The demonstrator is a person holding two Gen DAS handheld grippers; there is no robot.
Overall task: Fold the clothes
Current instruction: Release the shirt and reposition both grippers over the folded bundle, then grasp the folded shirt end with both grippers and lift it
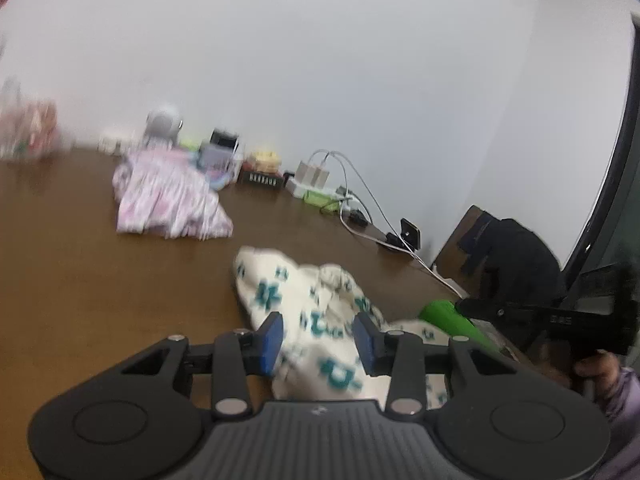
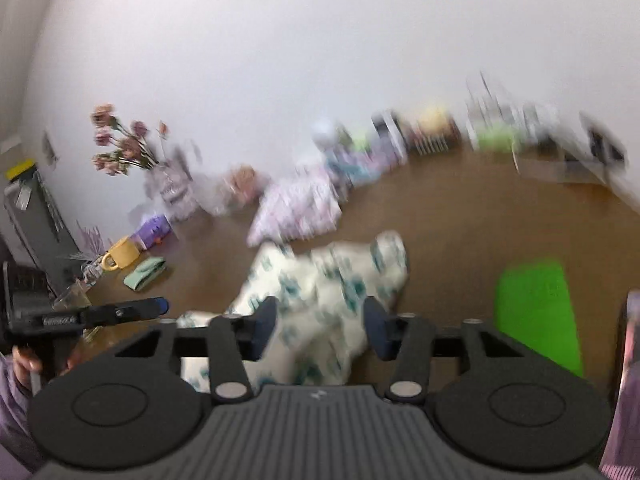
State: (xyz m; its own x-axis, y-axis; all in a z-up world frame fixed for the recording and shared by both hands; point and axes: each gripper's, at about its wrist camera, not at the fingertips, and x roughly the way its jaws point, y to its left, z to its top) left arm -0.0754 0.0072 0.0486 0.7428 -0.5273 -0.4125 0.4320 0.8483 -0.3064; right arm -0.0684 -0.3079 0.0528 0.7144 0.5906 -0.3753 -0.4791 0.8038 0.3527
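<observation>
A cream garment with teal prints (image 1: 316, 312) lies crumpled on the brown table (image 1: 80, 280). My left gripper (image 1: 319, 340) is open just above its near part, nothing between its blue pads. In the right wrist view the same garment (image 2: 320, 288) lies ahead, blurred. My right gripper (image 2: 320, 330) is open over its near edge and holds nothing. The right gripper also shows at the right of the left wrist view (image 1: 540, 312), and the left gripper at the left of the right wrist view (image 2: 104, 312).
A pink patterned garment (image 1: 172, 200) lies farther back on the table. A green thing (image 2: 536, 312) lies to the right. Chargers and cables (image 1: 340, 192), small boxes, flowers (image 2: 120, 148) and a yellow mug (image 2: 122, 254) line the back wall. A dark chair (image 1: 512, 264) stands at right.
</observation>
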